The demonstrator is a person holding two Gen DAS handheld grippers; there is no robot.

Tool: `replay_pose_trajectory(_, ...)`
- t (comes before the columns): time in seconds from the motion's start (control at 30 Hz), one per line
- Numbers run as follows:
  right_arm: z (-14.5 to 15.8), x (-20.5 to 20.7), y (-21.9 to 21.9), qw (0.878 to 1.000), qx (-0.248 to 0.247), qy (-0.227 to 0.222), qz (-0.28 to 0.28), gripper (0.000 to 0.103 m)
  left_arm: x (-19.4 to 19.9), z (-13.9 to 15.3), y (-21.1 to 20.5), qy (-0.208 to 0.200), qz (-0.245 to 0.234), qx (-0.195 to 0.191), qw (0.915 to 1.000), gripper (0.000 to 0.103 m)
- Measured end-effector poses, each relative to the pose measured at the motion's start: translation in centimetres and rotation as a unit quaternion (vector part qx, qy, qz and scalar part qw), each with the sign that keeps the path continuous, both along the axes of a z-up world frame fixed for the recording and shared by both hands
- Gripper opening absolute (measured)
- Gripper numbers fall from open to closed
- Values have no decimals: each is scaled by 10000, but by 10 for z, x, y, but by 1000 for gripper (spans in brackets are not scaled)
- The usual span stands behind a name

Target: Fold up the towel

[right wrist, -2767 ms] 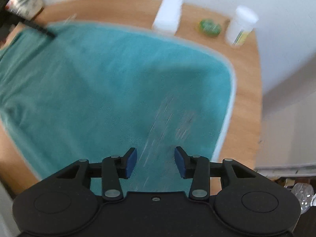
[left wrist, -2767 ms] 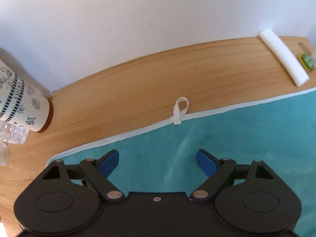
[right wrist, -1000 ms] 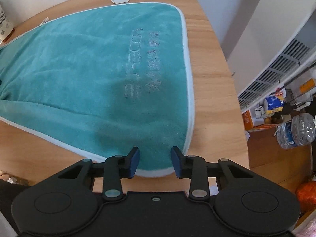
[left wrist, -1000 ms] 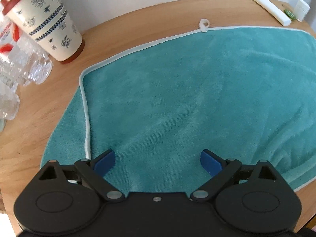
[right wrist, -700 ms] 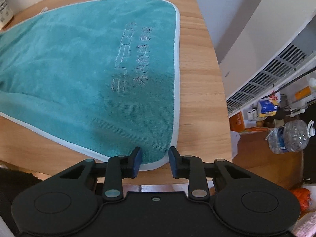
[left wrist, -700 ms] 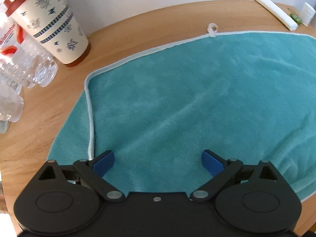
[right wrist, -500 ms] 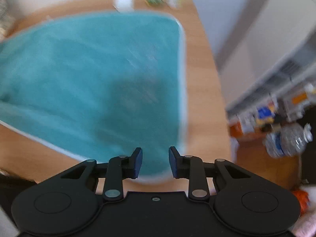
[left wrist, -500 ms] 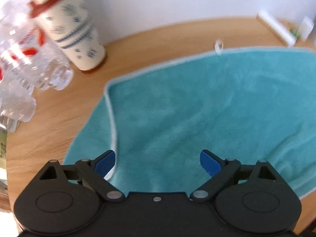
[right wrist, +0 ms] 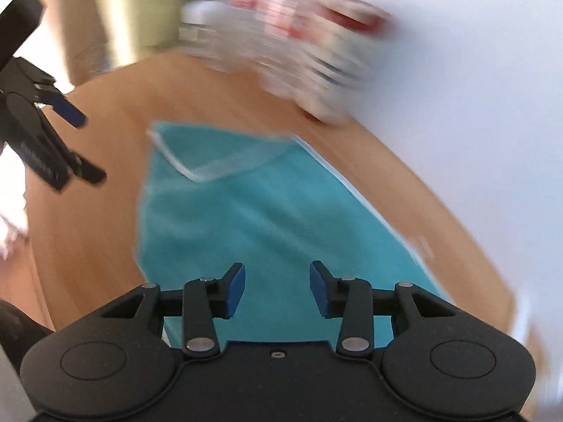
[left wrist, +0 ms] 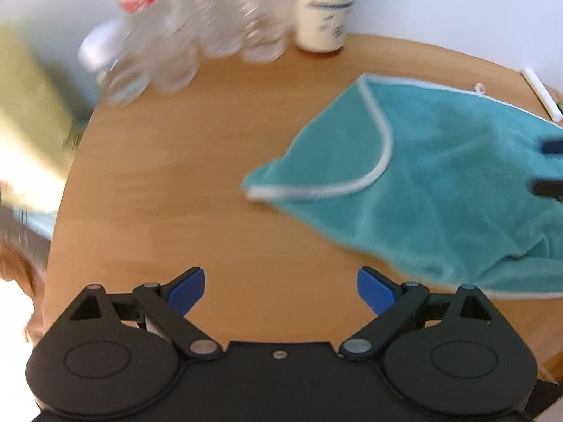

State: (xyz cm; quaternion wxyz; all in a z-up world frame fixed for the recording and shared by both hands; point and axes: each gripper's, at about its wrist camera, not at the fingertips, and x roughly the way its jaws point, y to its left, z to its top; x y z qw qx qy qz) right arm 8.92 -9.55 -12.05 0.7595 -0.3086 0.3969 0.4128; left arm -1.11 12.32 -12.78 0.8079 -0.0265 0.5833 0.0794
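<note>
The teal towel (left wrist: 440, 190) with a white hem lies on the wooden table (left wrist: 169, 183), right of centre in the left wrist view. Its left corner (left wrist: 316, 161) is turned over onto itself. My left gripper (left wrist: 280, 292) hovers open over bare wood, left of the towel and touching nothing. My right gripper (right wrist: 278, 292) is open above the towel (right wrist: 253, 232), nothing between its pads. Its tips show at the right edge as the right gripper (left wrist: 549, 167). The left gripper (right wrist: 84, 146) shows at the left of the blurred right wrist view.
Clear plastic bottles (left wrist: 197, 17) and a patterned cup (left wrist: 322, 7) stand at the table's far edge by the white wall. A white bar (left wrist: 538, 93) lies beyond the towel's hanging loop (left wrist: 480, 88). The table's rounded edge (left wrist: 59, 218) falls off at left.
Both views have swung left. My left gripper moved off the towel onto bare table. My right gripper moved from the towel's right end to its left part. The left corner now lies folded over.
</note>
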Motion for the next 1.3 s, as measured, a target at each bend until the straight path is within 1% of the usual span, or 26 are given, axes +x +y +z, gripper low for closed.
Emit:
replay_pose_trajectory(0.03, -5, 2, 20, 9996, -116, -117, 242, 46, -6, -2, 5, 60, 90, -22, 9999, 95)
replay_pose_trajectory(0.1, -11, 5, 45, 9973, -207, -279, 643, 46, -24, -7, 20, 234, 366, -132, 9990, 95)
replay_pose_trajectory(0.17, -15, 5, 67, 9923, -296, -374, 1140, 46, -38, -9, 31, 325, 619, -359, 9969, 95)
replay_pose_trajectory(0.23, -20, 6, 82, 9873, -406, -418, 1476, 46, -53, -9, 40, 341, 929, -642, 9930, 95)
replay_pose_trajectory(0.3, -25, 8, 94, 9821, -528, -440, 1753, 46, -61, -8, 43, 336, 1096, -799, 9902, 95)
replay_pose_trajectory(0.37, -34, 9, 109, 9725, -786, -450, 2146, 46, -64, -9, 42, 337, 1195, -876, 9884, 95)
replay_pose_trajectory(0.4, -36, 7, 114, 9696, -855, -482, 2240, 46, -65, -10, 41, 350, 1264, -911, 9872, 95)
replay_pose_trajectory(0.43, -41, 7, 121, 9621, -1008, -537, 2475, 45, -66, -11, 41, 372, 1302, -959, 9861, 95)
replay_pose_trajectory(0.53, -48, 10, 128, 9509, -1150, -435, 2841, 44, -61, -13, 35, 353, 1387, -1131, 9832, 95)
replay_pose_trajectory(0.57, -50, 13, 131, 9490, -1194, -311, 2901, 41, -58, -13, 33, 331, 1420, -1192, 9821, 95)
replay_pose_trajectory(0.6, -52, 17, 134, 9476, -1236, -148, 2942, 31, -56, -13, 31, 309, 1444, -1243, 9812, 95)
replay_pose_trajectory(0.63, -52, 21, 137, 9466, -1259, 28, 2967, 14, -54, -12, 30, 278, 1469, -1271, 9806, 95)
replay_pose_trajectory(0.67, -51, 25, 140, 9461, -1280, 165, 2969, 6, -50, -12, 27, 235, 1496, -1291, 9800, 95)
replay_pose_trajectory(0.7, -48, 29, 140, 9487, -1276, 163, 2888, 6, -47, -12, 26, 210, 1501, -1299, 9799, 95)
replay_pose_trajectory(0.73, -44, 33, 139, 9517, -1198, 187, 2820, 6, -44, -12, 24, 197, 1494, -1311, 9798, 95)
replay_pose_trajectory(0.8, -37, 43, 135, 9584, -987, 382, 2650, 6, -36, -15, 20, 178, 1515, -1321, 9794, 95)
replay_pose_trajectory(0.87, -20, 59, 126, 9690, -519, 713, 2309, 6, -29, -19, 18, 173, 1550, -1369, 9782, 95)
replay_pose_trajectory(0.9, -8, 66, 119, 9717, -260, 861, 2186, 6, -26, -20, 18, 139, 1561, -1387, 9778, 95)
replay_pose_trajectory(0.93, 3, 73, 113, 9733, -15, 987, 2074, 6, -24, -20, 18, 86, 1572, -1381, 9778, 95)
replay_pose_trajectory(1.0, 23, 79, 104, 9739, 349, 1075, 1969, 5, -19, -18, 21, -64, 1580, -1343, 9782, 95)
replay_pose_trajectory(1.03, 44, 80, 95, 9729, 656, 1098, 1927, 5, -16, -17, 22, -152, 1528, -1288, 9797, 96)
replay_pose_trajectory(1.1, 65, 75, 88, 9704, 931, 978, 2005, 5, -10, -16, 24, -351, 1368, -1072, 9842, 98)
replay_pose_trajectory(1.13, 82, 70, 81, 9684, 1071, 861, 2082, 5, -8, -15, 23, -437, 1302, -1007, 9854, 98)
replay_pose_trajectory(1.2, 103, 60, 72, 9657, 1156, 614, 2242, 5, -2, -10, 27, -750, 1071, -839, 9879, 98)
replay_pose_trajectory(1.23, 110, 56, 69, 9644, 1168, 495, 2321, 5, -1, -8, 28, -872, 991, -835, 9877, 99)
replay_pose_trajectory(1.3, 117, 49, 65, 9626, 1174, 385, 2413, 5, 6, -2, 32, -1221, 661, -887, 9863, 101)
